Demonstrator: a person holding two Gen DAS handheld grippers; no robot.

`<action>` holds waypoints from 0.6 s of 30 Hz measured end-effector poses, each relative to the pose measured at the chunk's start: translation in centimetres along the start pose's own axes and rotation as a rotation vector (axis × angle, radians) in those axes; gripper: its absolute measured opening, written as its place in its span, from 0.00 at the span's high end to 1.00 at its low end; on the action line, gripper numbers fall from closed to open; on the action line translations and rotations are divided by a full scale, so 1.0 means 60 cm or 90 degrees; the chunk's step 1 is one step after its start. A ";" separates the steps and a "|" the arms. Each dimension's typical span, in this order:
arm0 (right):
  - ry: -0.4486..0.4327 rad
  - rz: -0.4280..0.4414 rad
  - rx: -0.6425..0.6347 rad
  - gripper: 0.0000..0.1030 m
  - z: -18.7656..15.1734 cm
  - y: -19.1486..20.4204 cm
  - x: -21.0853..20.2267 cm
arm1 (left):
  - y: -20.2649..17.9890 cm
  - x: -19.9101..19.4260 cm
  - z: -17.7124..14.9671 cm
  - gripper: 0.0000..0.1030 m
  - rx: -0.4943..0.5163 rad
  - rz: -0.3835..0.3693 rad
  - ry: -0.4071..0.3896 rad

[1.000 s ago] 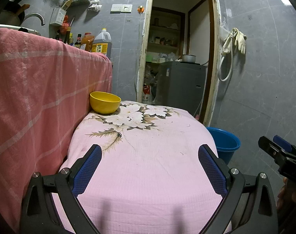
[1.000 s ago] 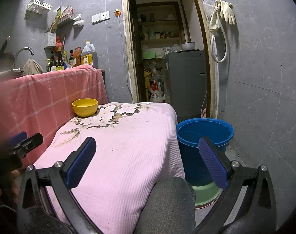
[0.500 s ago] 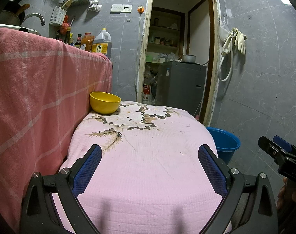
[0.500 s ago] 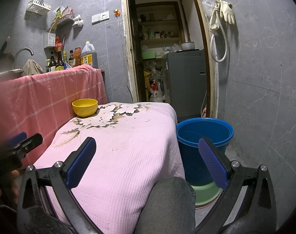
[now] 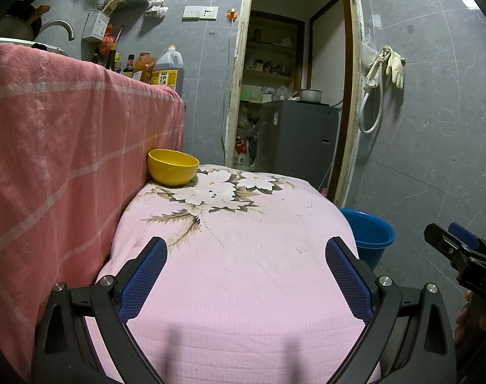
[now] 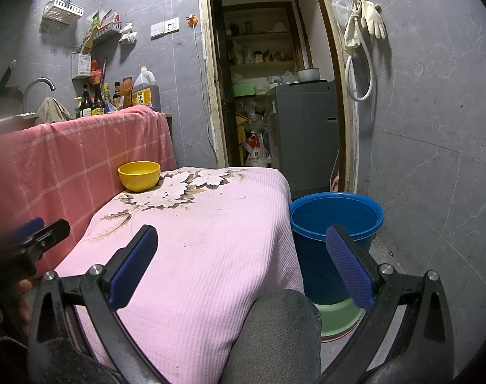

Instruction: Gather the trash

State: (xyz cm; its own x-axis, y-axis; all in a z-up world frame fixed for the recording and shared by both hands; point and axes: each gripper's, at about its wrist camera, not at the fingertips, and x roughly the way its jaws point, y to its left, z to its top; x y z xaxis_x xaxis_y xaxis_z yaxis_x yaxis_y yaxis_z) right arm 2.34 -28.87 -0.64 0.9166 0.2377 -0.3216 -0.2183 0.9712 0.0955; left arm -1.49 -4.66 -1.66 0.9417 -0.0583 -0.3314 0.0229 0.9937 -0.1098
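No trash item big enough to name: only tiny specks on the pink cloth [image 5: 243, 256], and I can't tell what they are. The blue bucket [image 6: 335, 220], likely the bin, sits on the floor just beside the cloth's right edge and looks empty. The yellow bowl [image 5: 172, 167] is at the far left corner. Nothing has changed over the last second; both views match. Your left gripper [image 5: 245, 262] and right gripper [image 6: 241, 249] hover with jaws spread wide, holding nothing. Collection hasn't started or is finished.
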 end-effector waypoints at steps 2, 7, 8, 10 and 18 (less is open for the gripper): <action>0.000 0.000 0.001 0.00 0.000 0.000 0.000 | 0.000 0.000 0.000 0.06 0.000 0.000 0.000; 0.001 0.000 0.001 0.00 0.000 0.000 0.000 | 0.001 0.001 0.000 0.06 0.000 0.000 0.001; 0.001 0.000 0.001 0.00 0.000 0.000 0.000 | 0.001 0.001 -0.001 0.06 0.000 0.000 0.001; 0.001 0.000 0.001 0.00 0.000 0.000 -0.001 | 0.001 0.001 -0.001 0.06 0.000 0.000 0.001; 0.002 -0.001 0.001 0.00 -0.002 0.000 -0.001 | 0.005 0.000 -0.007 0.06 -0.016 -0.009 0.000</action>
State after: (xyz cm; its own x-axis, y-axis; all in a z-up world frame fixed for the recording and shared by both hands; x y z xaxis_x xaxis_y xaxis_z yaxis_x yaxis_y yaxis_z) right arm 2.24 -28.86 -0.71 0.9157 0.2367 -0.3248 -0.2166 0.9714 0.0973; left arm -1.61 -4.39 -2.10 0.9412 -0.0720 -0.3301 0.0272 0.9900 -0.1383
